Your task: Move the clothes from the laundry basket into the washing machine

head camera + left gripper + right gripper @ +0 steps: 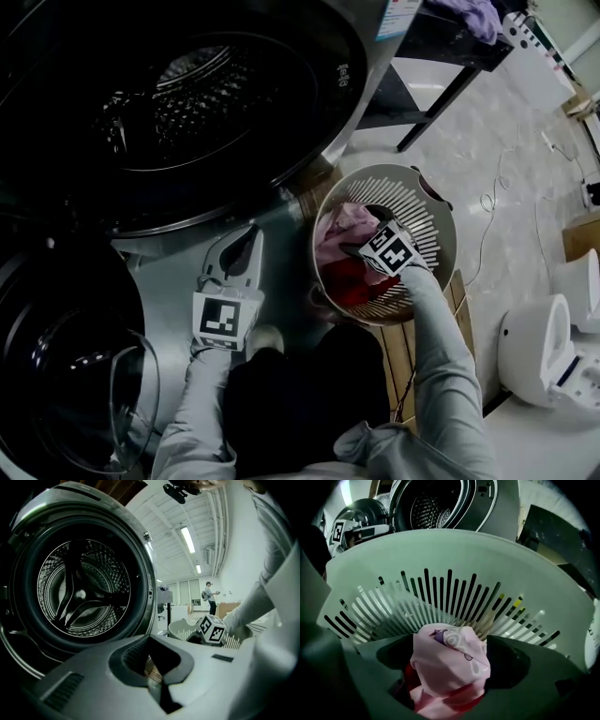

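Note:
The washing machine's open drum [178,94] fills the upper left of the head view. My left gripper [239,246] hangs below the drum's rim with its jaws shut and empty, and its own view looks into the drum [84,592]. The round white laundry basket [431,202] stands to the right. My right gripper [354,249] reaches down into it. Its jaws stand wide open on either side of a pink patterned garment [450,660], which bulges up between them. A red garment [408,679] lies under the pink one. The slotted basket wall [440,559] rises just beyond.
A glass door [80,375] hangs open at the lower left. The basket rests on a wooden pallet [403,352]. A black table [441,42] with purple cloth [476,14] stands at the back right. White appliances [544,352] and floor cables [497,187] lie to the right.

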Action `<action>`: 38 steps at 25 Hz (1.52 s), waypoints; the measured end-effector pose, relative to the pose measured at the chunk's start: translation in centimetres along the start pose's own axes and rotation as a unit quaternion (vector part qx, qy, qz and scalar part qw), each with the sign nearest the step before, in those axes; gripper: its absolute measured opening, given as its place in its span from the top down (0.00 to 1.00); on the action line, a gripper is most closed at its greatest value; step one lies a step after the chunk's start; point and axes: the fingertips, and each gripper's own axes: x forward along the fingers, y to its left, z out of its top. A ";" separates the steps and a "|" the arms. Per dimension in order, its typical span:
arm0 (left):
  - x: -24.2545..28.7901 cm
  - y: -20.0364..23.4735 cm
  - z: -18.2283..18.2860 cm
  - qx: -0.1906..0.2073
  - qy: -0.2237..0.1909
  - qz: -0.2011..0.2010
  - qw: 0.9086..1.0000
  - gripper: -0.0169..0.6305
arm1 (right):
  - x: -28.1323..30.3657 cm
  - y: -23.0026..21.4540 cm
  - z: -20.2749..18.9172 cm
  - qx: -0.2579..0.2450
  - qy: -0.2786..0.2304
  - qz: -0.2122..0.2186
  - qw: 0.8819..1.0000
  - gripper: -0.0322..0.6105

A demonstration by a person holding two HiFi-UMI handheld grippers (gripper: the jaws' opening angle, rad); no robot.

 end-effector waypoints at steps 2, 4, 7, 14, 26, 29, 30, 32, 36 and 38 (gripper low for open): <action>0.0 0.0 -0.2 0.000 0.001 0.000 1.000 0.94 | 1.1 0.3 -0.8 -0.015 0.021 0.012 1.000 0.22; 0.0 0.0 -0.4 0.002 0.002 -0.001 1.000 0.94 | 2.1 0.4 -1.6 -0.020 0.039 0.019 0.999 0.22; 0.0 0.2 -0.8 0.003 0.005 0.000 1.000 0.94 | 3.6 0.1 -2.7 -0.016 0.059 0.022 0.998 0.22; -0.2 0.7 -1.5 -0.015 0.023 0.008 1.000 0.94 | 7.5 0.1 -5.4 -0.001 0.096 0.028 0.995 0.22; -0.1 1.6 -2.0 -0.020 0.034 0.011 0.999 0.94 | 12.9 2.5 -6.0 -0.022 0.141 0.069 0.987 0.22; -0.2 1.6 -2.0 -0.020 0.034 0.010 0.999 0.94 | 13.6 2.7 -6.5 -0.011 0.149 0.079 0.986 0.22; -0.2 1.7 -2.0 -0.020 0.033 0.010 0.999 0.94 | 13.7 2.7 -6.7 -0.008 0.151 0.081 0.985 0.22; -0.3 1.8 -2.0 -0.022 0.033 0.011 0.999 0.94 | 13.9 2.9 -6.8 -0.007 0.153 0.084 0.985 0.22; -0.4 1.9 -2.1 -0.020 0.031 0.012 0.999 0.94 | 13.8 3.2 -6.8 -0.016 0.167 0.088 0.982 0.30; -0.4 1.9 -2.1 -0.020 0.031 0.011 0.999 0.94 | 13.5 3.5 -6.8 -0.027 0.170 0.086 0.981 0.43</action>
